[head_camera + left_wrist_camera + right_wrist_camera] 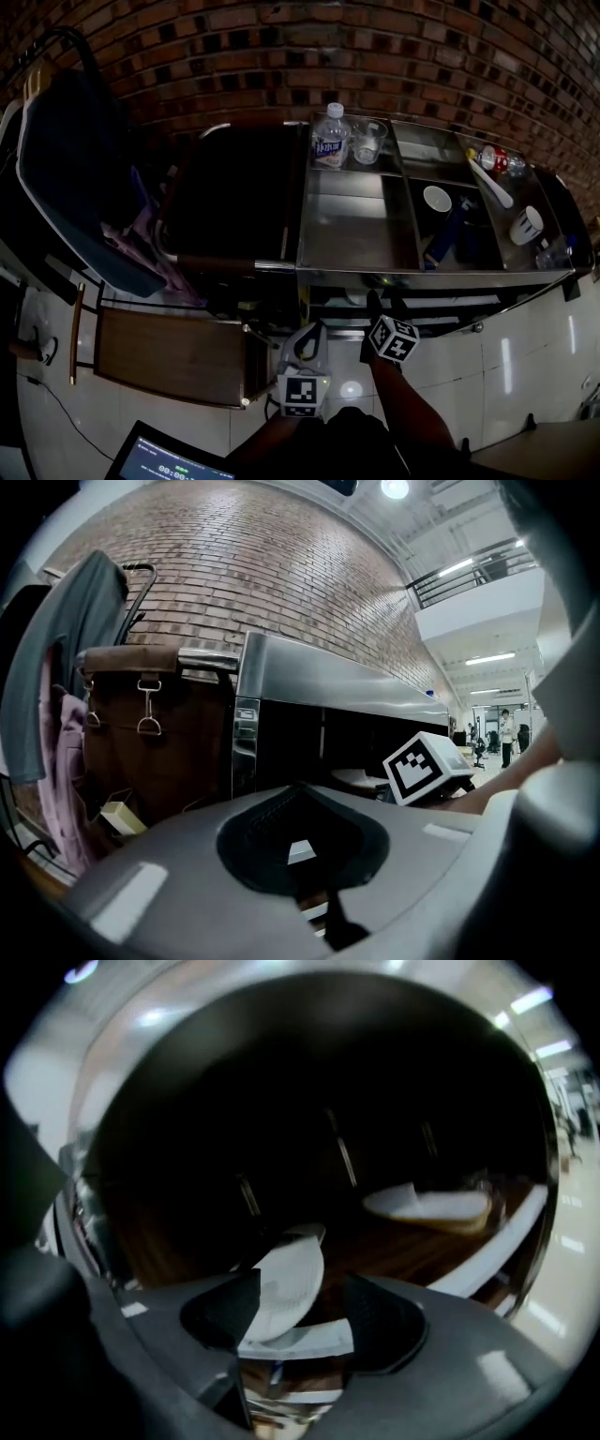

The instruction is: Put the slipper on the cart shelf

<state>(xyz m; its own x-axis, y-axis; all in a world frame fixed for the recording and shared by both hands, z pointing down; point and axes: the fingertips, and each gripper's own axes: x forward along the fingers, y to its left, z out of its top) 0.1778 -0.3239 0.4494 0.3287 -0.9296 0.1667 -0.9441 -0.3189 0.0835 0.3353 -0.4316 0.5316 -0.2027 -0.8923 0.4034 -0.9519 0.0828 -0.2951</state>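
Note:
In the right gripper view a white slipper (pixel 286 1283) lies on the cart's brown lower shelf (pixel 394 1246), between the fingers of my right gripper (pixel 300 1283). The jaws stand apart: the slipper sits close to the left finger and well off the right one. A second white slipper (pixel 427 1206) rests farther back on the shelf. From the head view, my right gripper (pixel 375 309) reaches under the steel cart top (pixel 356 230). My left gripper (pixel 309 336) hovers beside it outside the cart, jaws together and nothing seen in them.
The cart top carries a water bottle (pixel 330 139), a glass (pixel 367 141), a bowl (pixel 437 199) and a mug (pixel 527 225). A dark bag (pixel 234 202) hangs at the cart's left end, with a coat (pixel 66 178) on a rack beyond. A brown panel (pixel 169 356) lies low left.

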